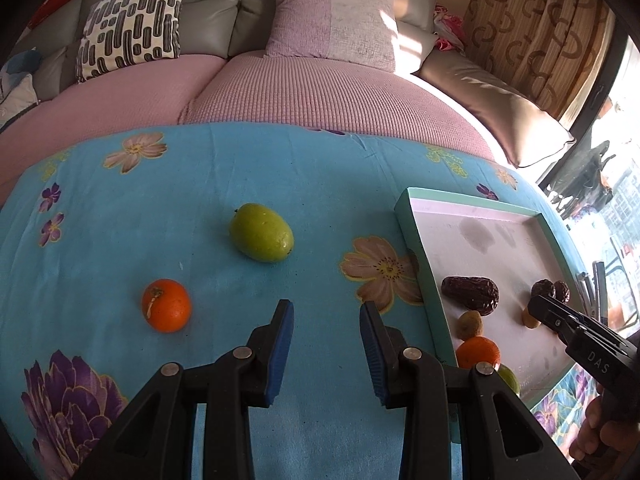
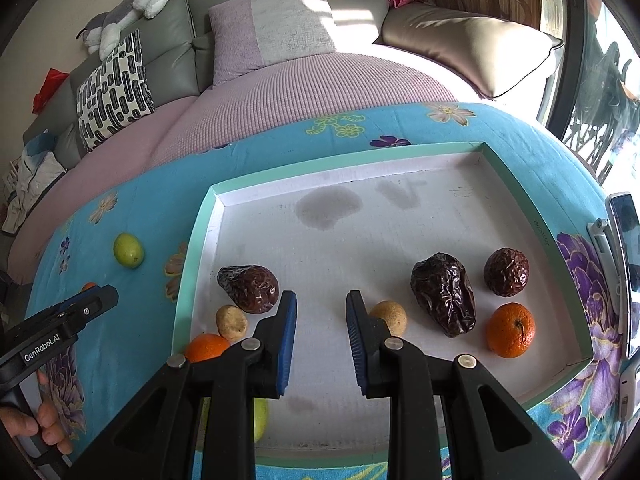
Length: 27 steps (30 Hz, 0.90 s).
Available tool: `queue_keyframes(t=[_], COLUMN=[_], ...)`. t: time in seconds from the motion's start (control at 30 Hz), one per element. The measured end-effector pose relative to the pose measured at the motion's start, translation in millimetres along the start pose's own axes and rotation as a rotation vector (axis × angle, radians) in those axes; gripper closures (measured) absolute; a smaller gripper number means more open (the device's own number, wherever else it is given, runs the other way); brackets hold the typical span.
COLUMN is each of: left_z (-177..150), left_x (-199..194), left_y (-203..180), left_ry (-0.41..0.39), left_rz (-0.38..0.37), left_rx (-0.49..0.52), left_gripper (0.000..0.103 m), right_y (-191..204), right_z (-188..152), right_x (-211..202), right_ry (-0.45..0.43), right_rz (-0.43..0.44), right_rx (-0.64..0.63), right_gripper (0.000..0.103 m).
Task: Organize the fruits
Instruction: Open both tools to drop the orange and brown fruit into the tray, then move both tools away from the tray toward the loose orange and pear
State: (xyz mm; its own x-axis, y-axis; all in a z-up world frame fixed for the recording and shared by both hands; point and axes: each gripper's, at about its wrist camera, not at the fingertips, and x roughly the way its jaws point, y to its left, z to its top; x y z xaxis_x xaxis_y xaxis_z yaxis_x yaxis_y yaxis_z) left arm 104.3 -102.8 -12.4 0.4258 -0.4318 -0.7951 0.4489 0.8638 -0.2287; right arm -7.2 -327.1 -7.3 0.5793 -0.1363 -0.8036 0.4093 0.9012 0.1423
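On the blue flowered cloth a green fruit (image 1: 261, 237) and a small orange (image 1: 166, 305) lie loose, left of the shallow teal-rimmed tray (image 1: 416, 248). My left gripper (image 1: 326, 320) hangs open above the cloth, nearer than both fruits, holding nothing. My right gripper (image 2: 321, 314) stands open over the tray (image 2: 200, 216), empty. In the tray lie dark wrinkled dates (image 2: 443, 293) (image 2: 249, 288) (image 2: 506, 272), two oranges (image 2: 511, 329) (image 2: 206, 347), two small tan fruits (image 2: 231, 322) (image 2: 389, 316) and a green fruit (image 2: 260, 420) partly hidden behind a finger.
A sofa (image 1: 304, 92) with a pink cover and cushions lies just beyond the table's far edge. A phone (image 2: 626, 248) rests on the cloth right of the tray. A hand (image 2: 48, 420) holds the left gripper's handle.
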Motion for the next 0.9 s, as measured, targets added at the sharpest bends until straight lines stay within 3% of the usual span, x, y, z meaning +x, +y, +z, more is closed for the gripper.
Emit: queue_keyframes(t=[0.17, 0.2, 0.23, 0.3, 0.37, 0.43, 0.6, 0.7, 0.87, 0.9], left_z=[0, 0, 0, 0, 0, -1, 0, 0, 0, 0], left_x=[2, 3, 4, 6, 8, 11, 13, 11, 10, 9], left_y=[1, 1, 1, 2, 4, 7, 14, 18, 21, 21], left_ry=[0.007, 0.010, 0.012, 0.014, 0.024, 0.033, 0.036, 0.026, 0.014, 0.013], left_rz=[0.005, 0.010, 0.020, 0.041, 0.057, 0.084, 0.120, 0.135, 0.157, 0.160], left_rx=[-0.002, -0.003, -0.005, -0.006, -0.012, -0.018, -0.045, -0.053, -0.054, -0.055], left_gripper=[0.064, 0.054, 0.039, 0.034, 0.030, 0.020, 0.007, 0.005, 0.000, 0.000], right_y=[0, -1, -1, -2, -2, -2, -1, -1, 0, 1], right_z=[-1, -1, -1, -1, -1, -1, -2, -2, -3, -3], right_x=[2, 3, 4, 5, 5, 6, 8, 8, 8, 8], right_ry=[0.005, 0.009, 0.013, 0.014, 0.010, 0.011, 0.015, 0.014, 0.004, -0.002], right_rz=[0.000, -0.002, -0.004, -0.009, -0.005, -0.002, -0.005, -0.012, -0.013, -0.013], right_rx=[0.001, 0.003, 0.004, 0.007, 0.008, 0.006, -0.006, -0.012, -0.020, -0.023], right_gripper=[0.077, 0.072, 0.060, 0.046, 0.046, 0.035, 0.032, 0.024, 0.023, 0.018])
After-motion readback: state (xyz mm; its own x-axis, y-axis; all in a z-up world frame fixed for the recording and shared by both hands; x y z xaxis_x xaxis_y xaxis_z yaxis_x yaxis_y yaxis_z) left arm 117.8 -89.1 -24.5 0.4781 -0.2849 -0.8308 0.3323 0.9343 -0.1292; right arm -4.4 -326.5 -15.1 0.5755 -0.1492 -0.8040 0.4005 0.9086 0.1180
